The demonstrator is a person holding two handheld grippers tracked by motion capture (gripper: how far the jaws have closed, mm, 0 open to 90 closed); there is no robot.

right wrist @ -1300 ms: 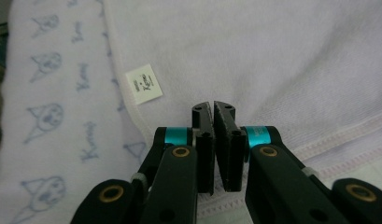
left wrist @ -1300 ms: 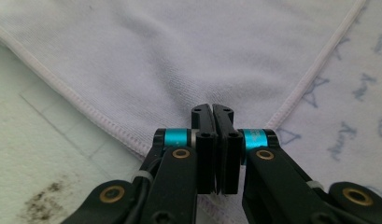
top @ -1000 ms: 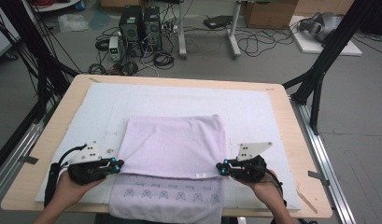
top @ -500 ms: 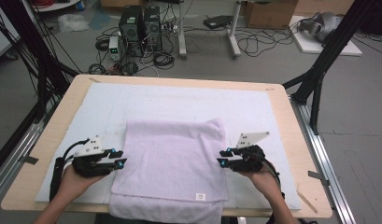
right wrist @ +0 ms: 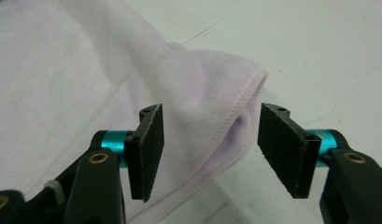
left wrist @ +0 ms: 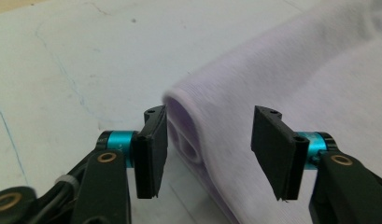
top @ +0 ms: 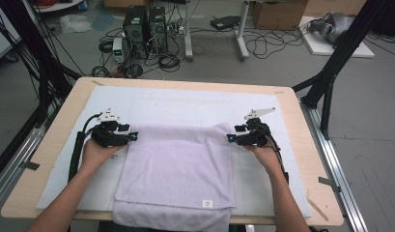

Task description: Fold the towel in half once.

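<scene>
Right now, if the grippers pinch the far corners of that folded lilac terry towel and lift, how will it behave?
The folded lilac terry towel is probably floppy: its near edge already droops over the wooden table edge. Likely light, and the layers may slide apart, since the corner by the open right gripper shows loose separate plies. The fuzzy weave should grip the pads, not slip.

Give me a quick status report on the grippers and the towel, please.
Left gripper and right gripper jaws just opened, nothing pinched. Lilac towel folded flat on the white mat, near edge overhanging. Nothing in the way.
</scene>
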